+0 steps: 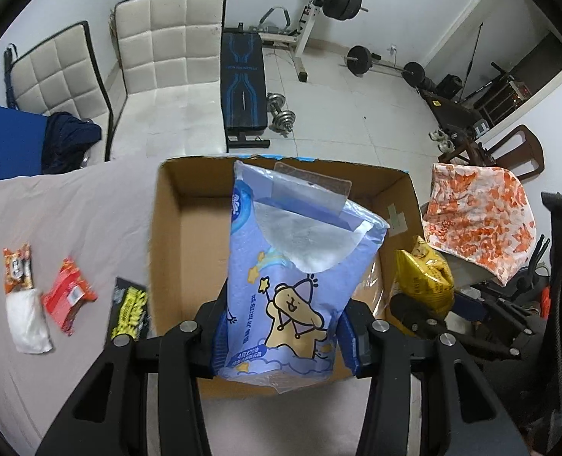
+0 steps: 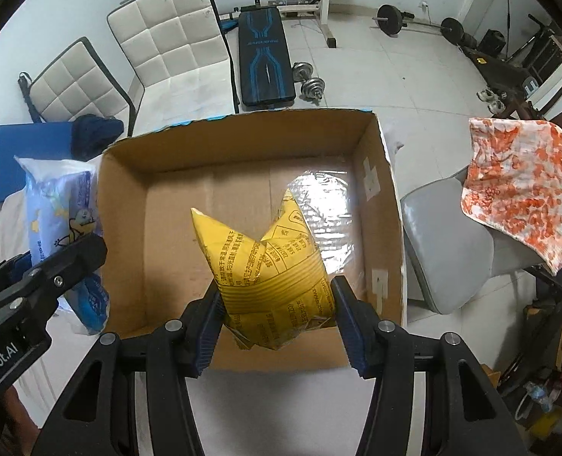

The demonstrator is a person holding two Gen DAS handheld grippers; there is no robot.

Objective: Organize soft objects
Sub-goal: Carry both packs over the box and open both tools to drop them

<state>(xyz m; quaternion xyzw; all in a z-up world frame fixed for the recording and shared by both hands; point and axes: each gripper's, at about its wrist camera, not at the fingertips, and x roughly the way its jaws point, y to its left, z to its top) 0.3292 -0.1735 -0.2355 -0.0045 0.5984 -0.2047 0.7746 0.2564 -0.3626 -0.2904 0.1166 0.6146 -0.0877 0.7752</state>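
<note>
My left gripper (image 1: 281, 336) is shut on a blue tissue pack (image 1: 292, 266) with a cartoon bear, held over the open cardboard box (image 1: 167, 228). My right gripper (image 2: 277, 317) is shut on a yellow snack bag (image 2: 269, 269), held over the same box (image 2: 380, 205). The yellow bag also shows in the left wrist view (image 1: 425, 277) at the box's right side. The tissue pack and left gripper show in the right wrist view (image 2: 60, 235) at the box's left side. The box floor is bare apart from a clear plastic sheet (image 2: 326, 220).
The box sits on a table with a beige cloth (image 1: 72, 228). Left of it lie an orange packet (image 1: 16, 266), a white pouch (image 1: 28, 321), a red packet (image 1: 68, 296) and a black-yellow packet (image 1: 129, 307). A grey chair with an orange-patterned cloth (image 2: 524, 190) stands right.
</note>
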